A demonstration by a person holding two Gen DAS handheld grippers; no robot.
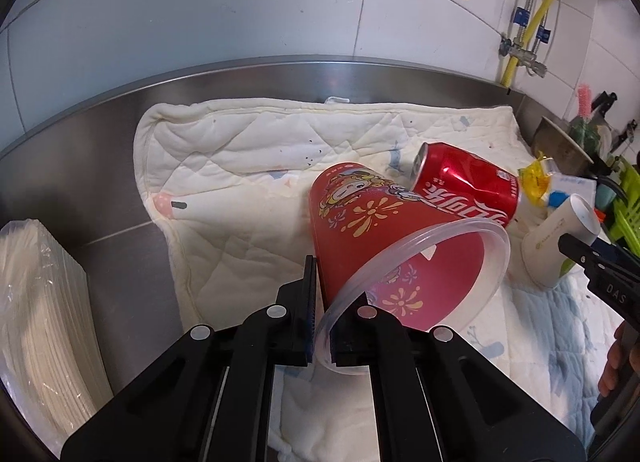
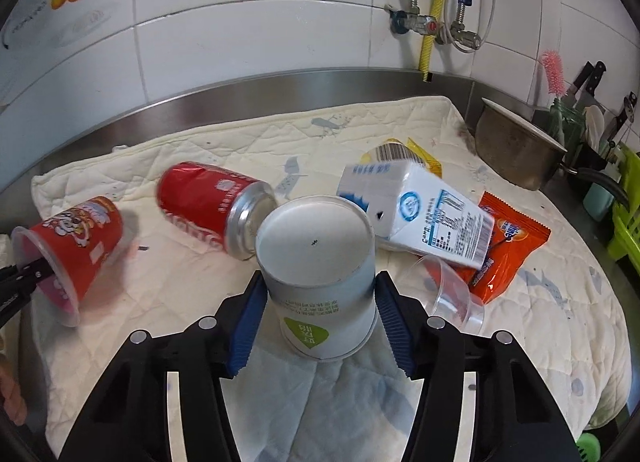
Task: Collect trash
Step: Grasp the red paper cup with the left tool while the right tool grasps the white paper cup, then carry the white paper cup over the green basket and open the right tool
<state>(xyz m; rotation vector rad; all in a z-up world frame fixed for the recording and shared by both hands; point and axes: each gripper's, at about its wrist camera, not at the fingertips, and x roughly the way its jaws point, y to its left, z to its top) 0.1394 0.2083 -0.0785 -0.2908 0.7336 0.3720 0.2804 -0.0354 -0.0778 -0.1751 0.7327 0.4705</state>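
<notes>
The red plastic cup (image 1: 384, 230) lay on its side on the quilted cloth (image 1: 224, 166) covering the steel table (image 1: 100, 134), its clear rim pinched by the closed left tongs (image 1: 320, 302), with a red cola can (image 1: 468, 186) on its side just behind it. The white paper cup (image 2: 320, 262) stood upside down between the blue pads of the right tongs (image 2: 320, 326), which flanked its sides; whether they pressed it could not be told. Beside it lay a milk carton (image 2: 416, 214), an orange snack wrapper (image 2: 508, 246) and a clear plastic cup (image 2: 452, 294).
</notes>
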